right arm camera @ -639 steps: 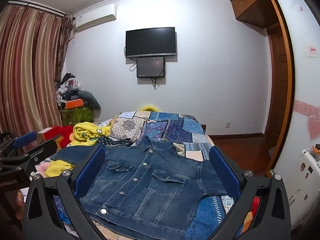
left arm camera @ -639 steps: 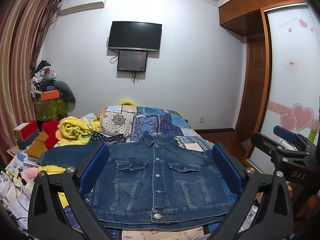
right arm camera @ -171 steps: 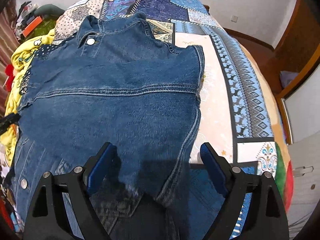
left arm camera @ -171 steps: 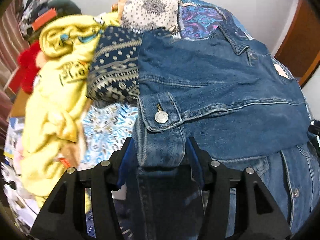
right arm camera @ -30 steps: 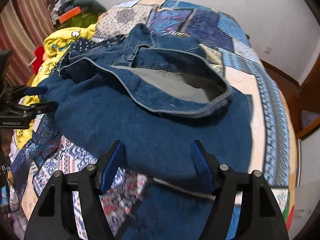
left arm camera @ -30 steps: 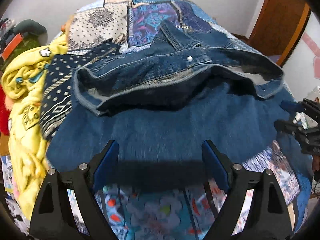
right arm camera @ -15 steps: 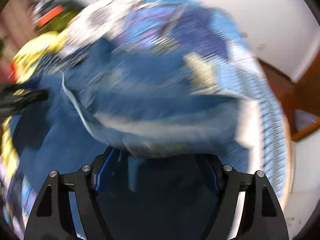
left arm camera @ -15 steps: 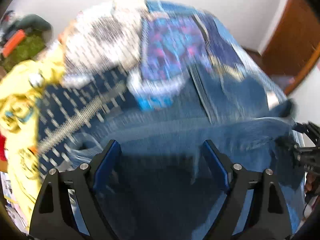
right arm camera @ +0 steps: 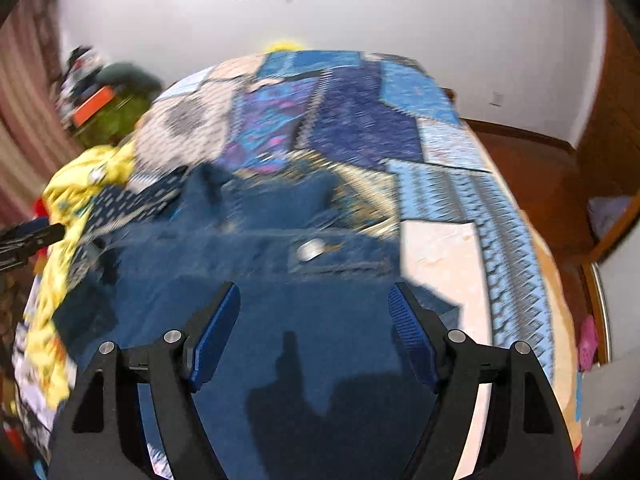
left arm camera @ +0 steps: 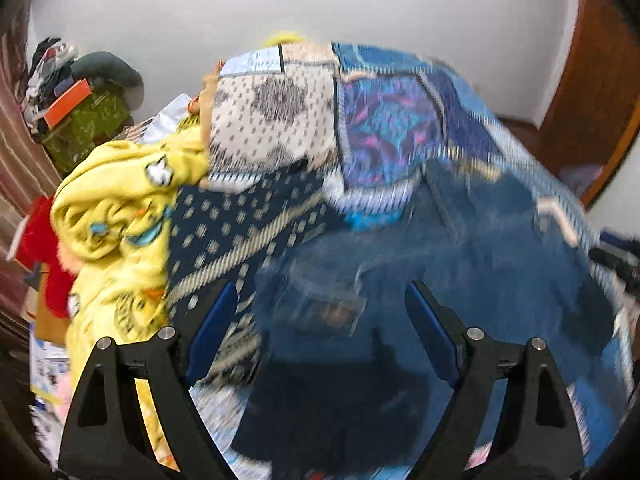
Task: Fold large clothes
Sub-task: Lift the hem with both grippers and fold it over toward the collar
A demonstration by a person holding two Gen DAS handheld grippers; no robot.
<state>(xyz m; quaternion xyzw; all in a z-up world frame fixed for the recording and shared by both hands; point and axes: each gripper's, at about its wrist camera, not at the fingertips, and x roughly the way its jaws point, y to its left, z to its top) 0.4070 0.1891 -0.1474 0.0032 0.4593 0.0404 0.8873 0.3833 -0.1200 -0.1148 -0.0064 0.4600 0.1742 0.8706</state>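
Note:
The blue denim jacket [left arm camera: 460, 272] lies folded in a flat bundle on the patchwork bedspread [left arm camera: 380, 120], blurred by motion. My left gripper [left arm camera: 320, 292] hangs open above its left part, nothing between the blue pads [left arm camera: 212, 324]. In the right wrist view the jacket [right arm camera: 280, 320] fills the lower middle, with a metal button [right arm camera: 310, 249] near its far edge. My right gripper [right arm camera: 314, 290] is open over it and the pads [right arm camera: 408, 332] grip no cloth. Each gripper shows at the edge of the other view: the right gripper [left arm camera: 616, 260], the left gripper [right arm camera: 28, 238].
A yellow blanket [left arm camera: 112, 216] and a navy patterned cloth [left arm camera: 240, 220] crowd the bed's left side, with a red item [left arm camera: 44, 248] beyond. A cluttered heap [left arm camera: 80, 100] stands by the curtain. Wooden floor [right arm camera: 540, 168] and wooden doors [left arm camera: 600, 80] lie to the right.
The raised fold of the jacket has come down flat on the bed. Both grippers have lifted and pulled back from the cloth, so more wall shows.

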